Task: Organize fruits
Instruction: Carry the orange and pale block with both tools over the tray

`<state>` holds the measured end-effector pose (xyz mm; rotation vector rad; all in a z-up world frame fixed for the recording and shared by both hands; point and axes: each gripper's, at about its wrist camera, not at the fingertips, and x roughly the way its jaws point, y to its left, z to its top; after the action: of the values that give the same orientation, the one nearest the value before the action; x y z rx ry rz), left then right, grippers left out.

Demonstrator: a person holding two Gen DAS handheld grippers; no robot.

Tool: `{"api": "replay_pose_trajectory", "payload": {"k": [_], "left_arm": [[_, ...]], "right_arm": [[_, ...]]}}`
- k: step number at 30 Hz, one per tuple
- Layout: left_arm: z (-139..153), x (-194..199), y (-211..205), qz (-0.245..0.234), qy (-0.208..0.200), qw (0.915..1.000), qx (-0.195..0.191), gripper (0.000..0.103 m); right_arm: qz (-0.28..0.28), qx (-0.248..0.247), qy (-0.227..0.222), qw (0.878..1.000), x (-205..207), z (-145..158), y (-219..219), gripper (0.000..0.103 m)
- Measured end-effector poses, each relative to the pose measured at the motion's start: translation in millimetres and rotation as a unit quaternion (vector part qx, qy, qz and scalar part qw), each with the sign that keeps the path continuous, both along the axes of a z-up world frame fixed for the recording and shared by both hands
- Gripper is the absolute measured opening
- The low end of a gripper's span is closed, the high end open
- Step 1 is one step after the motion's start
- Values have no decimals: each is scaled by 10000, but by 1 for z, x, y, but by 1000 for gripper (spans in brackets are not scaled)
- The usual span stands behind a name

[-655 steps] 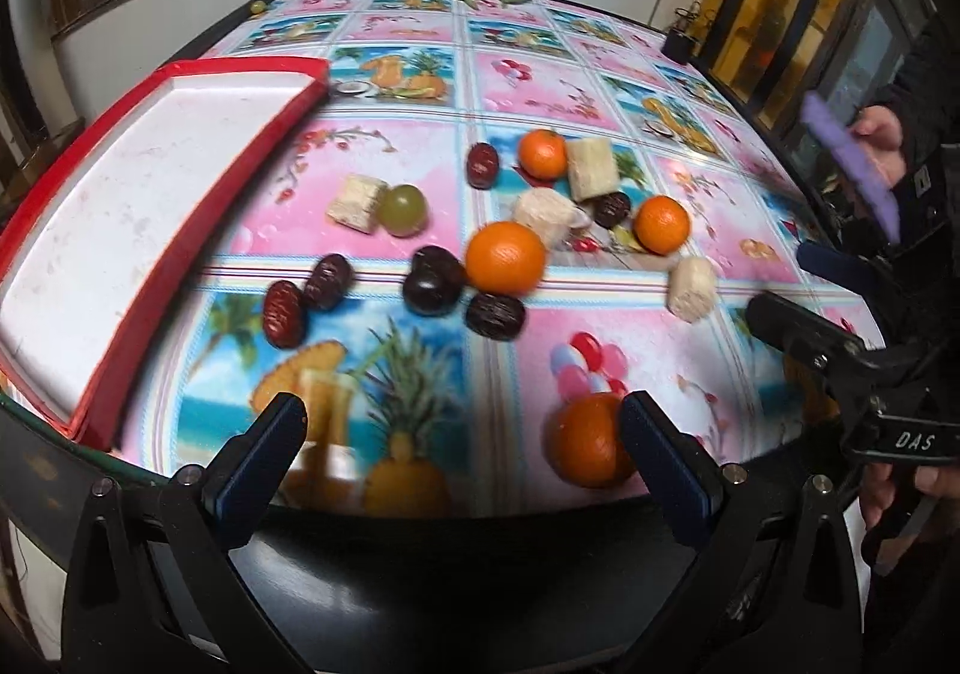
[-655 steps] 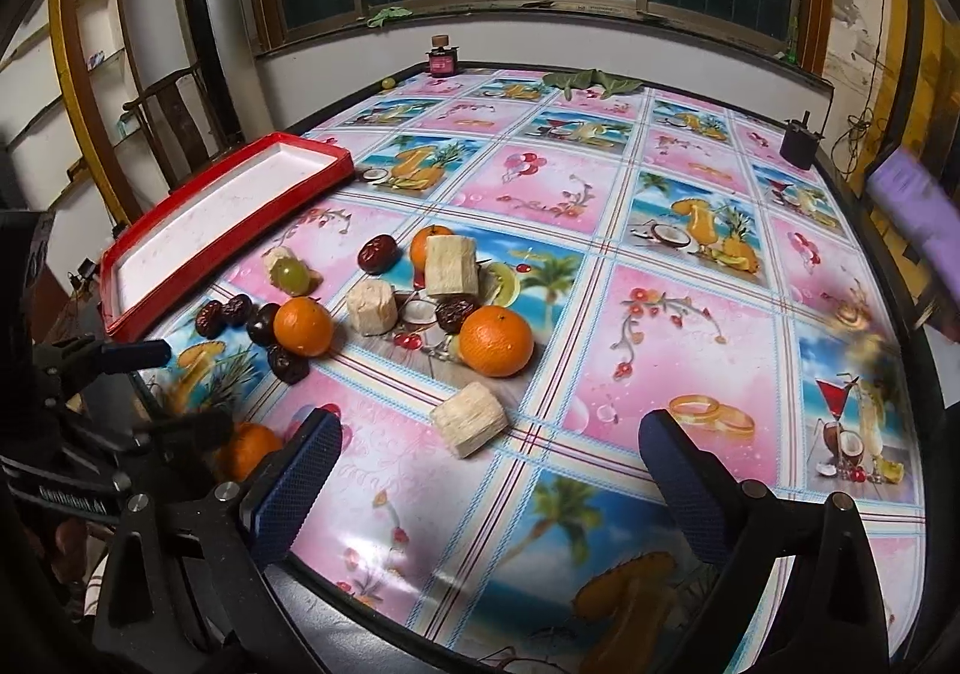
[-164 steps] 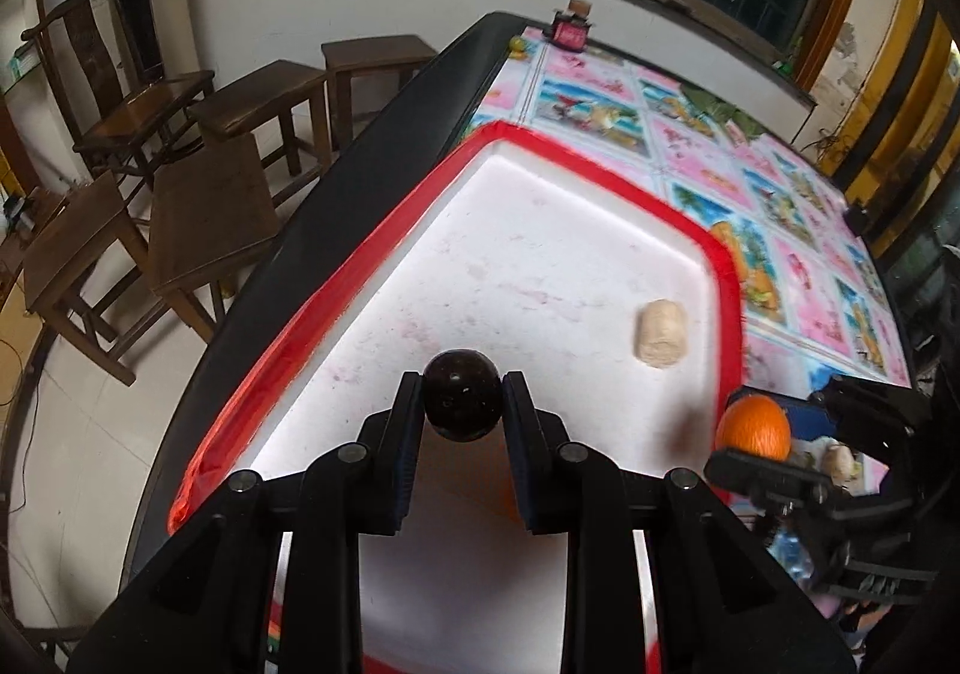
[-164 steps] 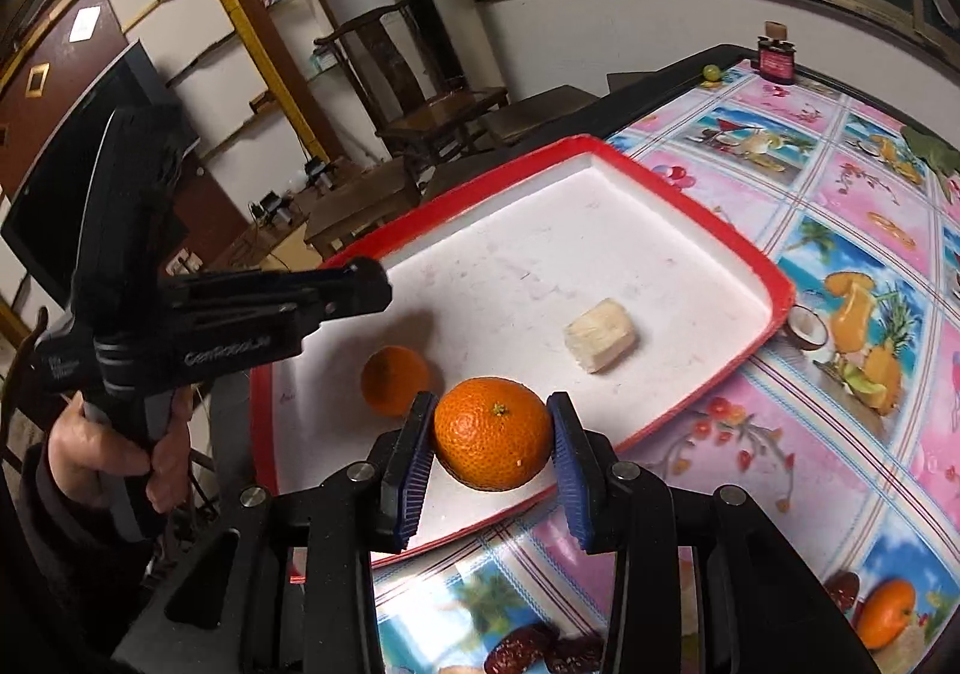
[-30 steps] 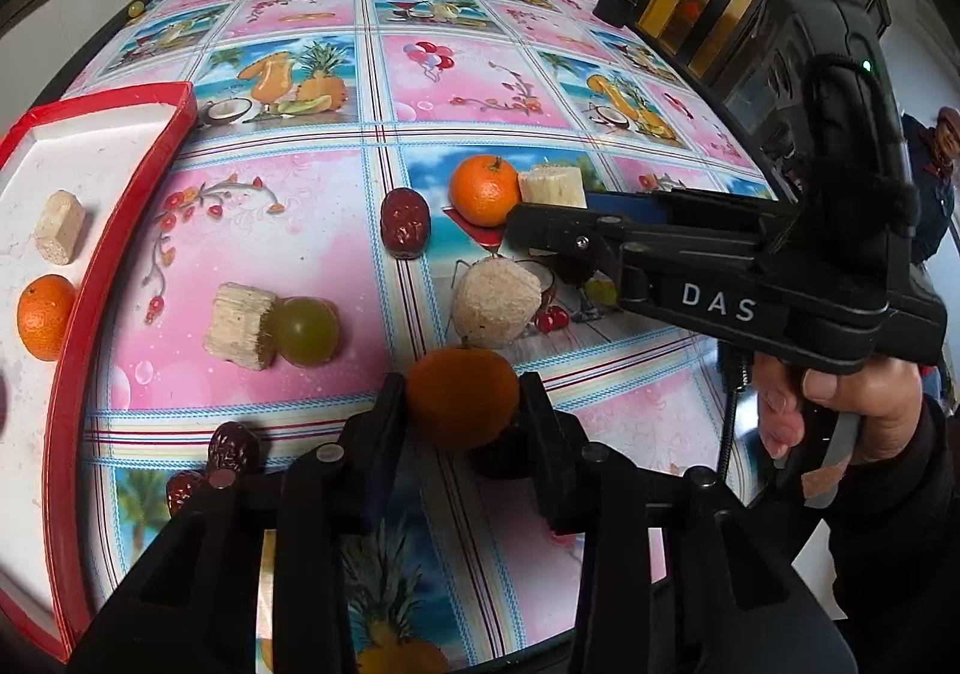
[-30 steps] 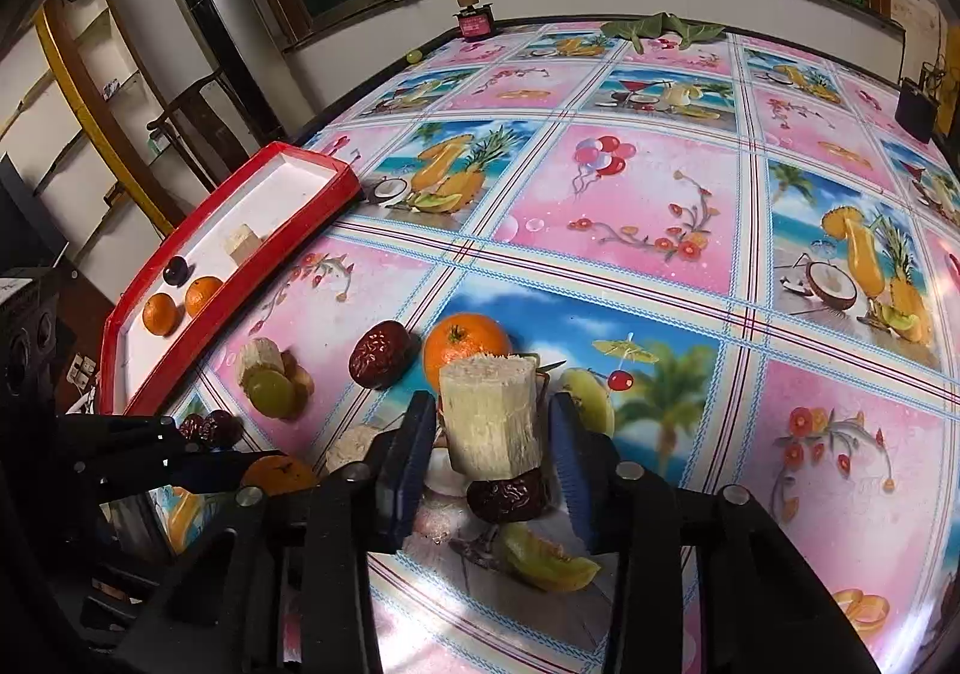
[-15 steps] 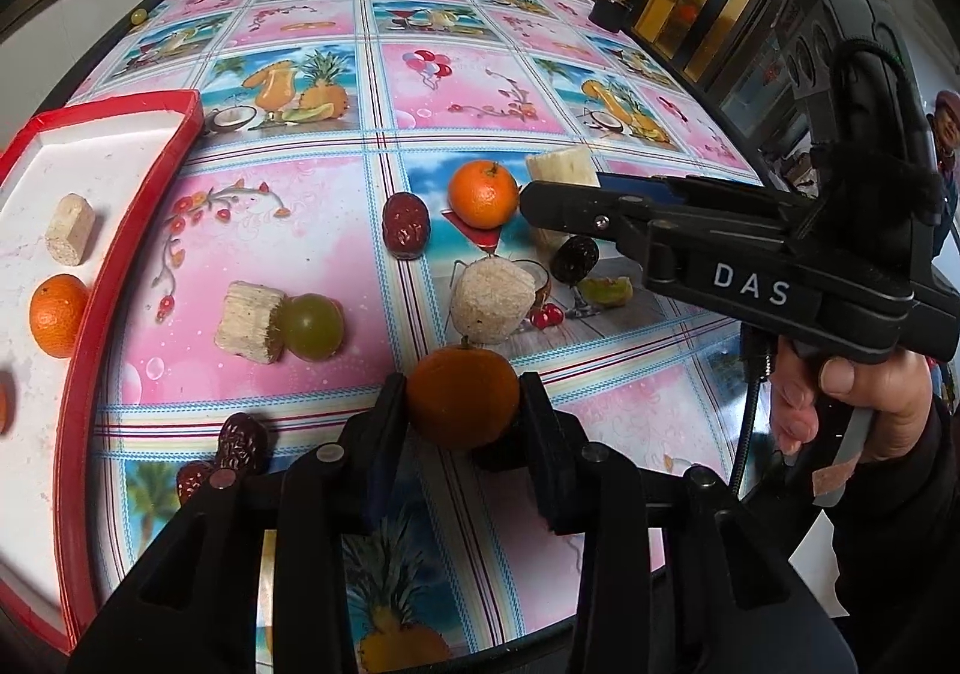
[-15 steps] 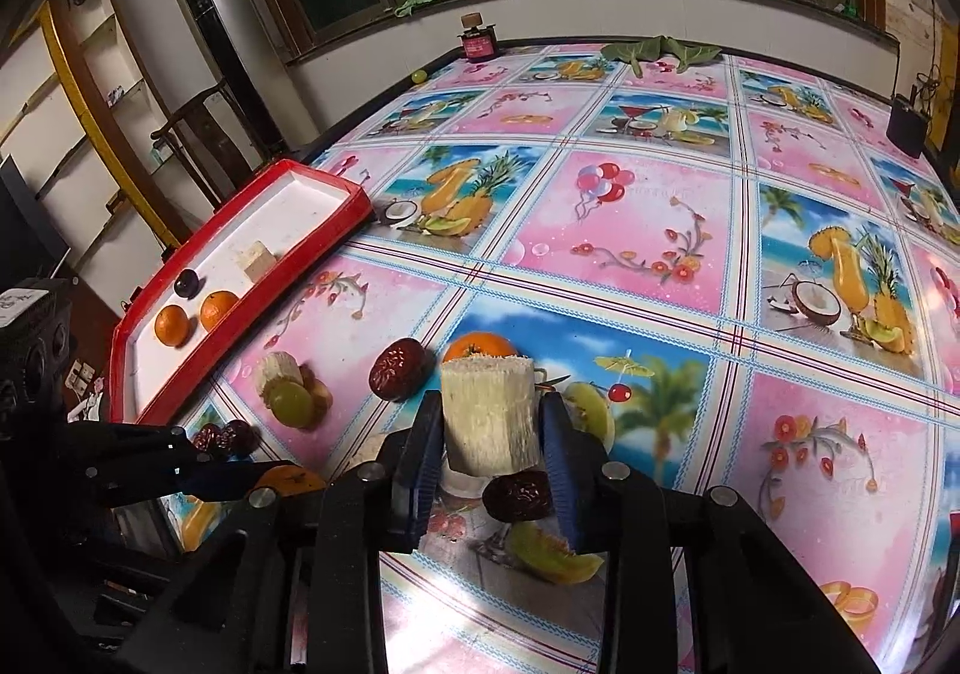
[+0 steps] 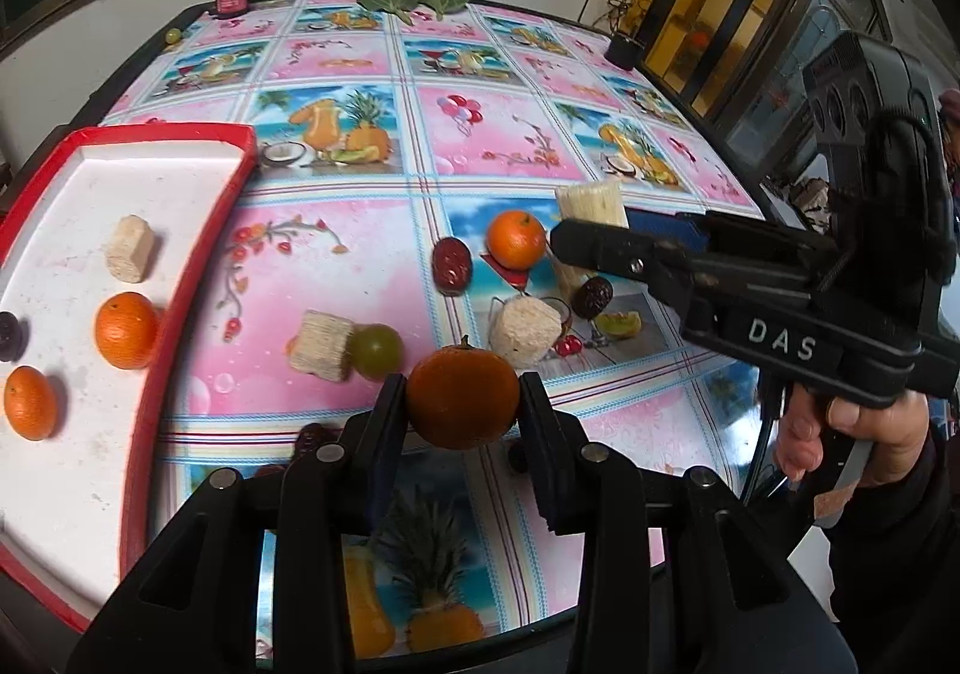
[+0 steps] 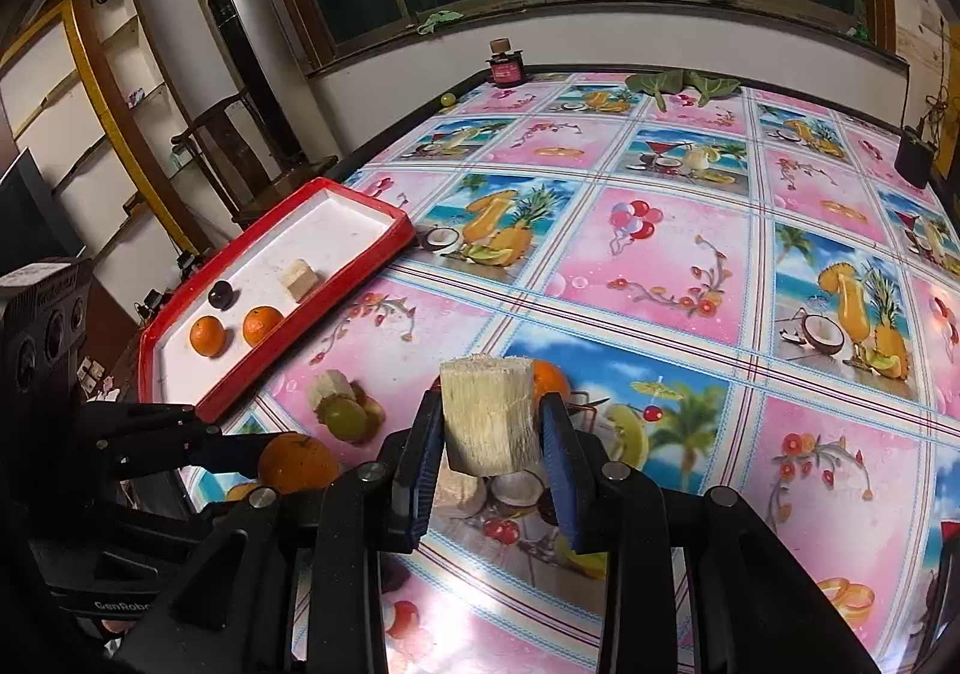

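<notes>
1. The left gripper [image 9: 462, 404] has its fingers narrowed on an orange [image 9: 463, 397], the pads pressing its two sides near the widest part, and the fruit rides clear above the tablecloth [image 9: 336, 248].
2. The right gripper [image 10: 489, 425] pinches a pale fibrous cane chunk [image 10: 487, 411] across its flat cut sides, with the top end standing proud of the pads.
3. Judged from its look, the orange is firm, round and smooth-skinned, so it could roll out of a shallow pinch; a hold across the middle suits it.
4. The cane chunk looks light, stiff and rough, unlikely to slip, and its flat faces give the pads a sure seat.
5. Both tools are held low over the near edge of the table and point across it, the right one reaching in from the side in the left wrist view.
6. The red tray [image 10: 384, 248] lies off to the left, holding two oranges, a dark fruit and another cane piece; more fruit remains loose on the cloth.
</notes>
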<state>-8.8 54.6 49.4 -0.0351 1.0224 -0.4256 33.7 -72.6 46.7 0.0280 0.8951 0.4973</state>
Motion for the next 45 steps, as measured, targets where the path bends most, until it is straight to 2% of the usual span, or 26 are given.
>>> {"api": "replay_pose_trajectory", "payload": {"k": [12,32,45], "left_arm": [[11,7,25,255,-107,9996,-4,35],[31,9,93,862,-327,9957,-49,35],[27,3,167,1622,-337,9861,-107,35]], "right_arm": [[227,23,-84,9997,-4,10,22,33],[724,10,-236,9971,-4,30,78,32],[1002,92,-98,9949,14,28,115,32]]}}
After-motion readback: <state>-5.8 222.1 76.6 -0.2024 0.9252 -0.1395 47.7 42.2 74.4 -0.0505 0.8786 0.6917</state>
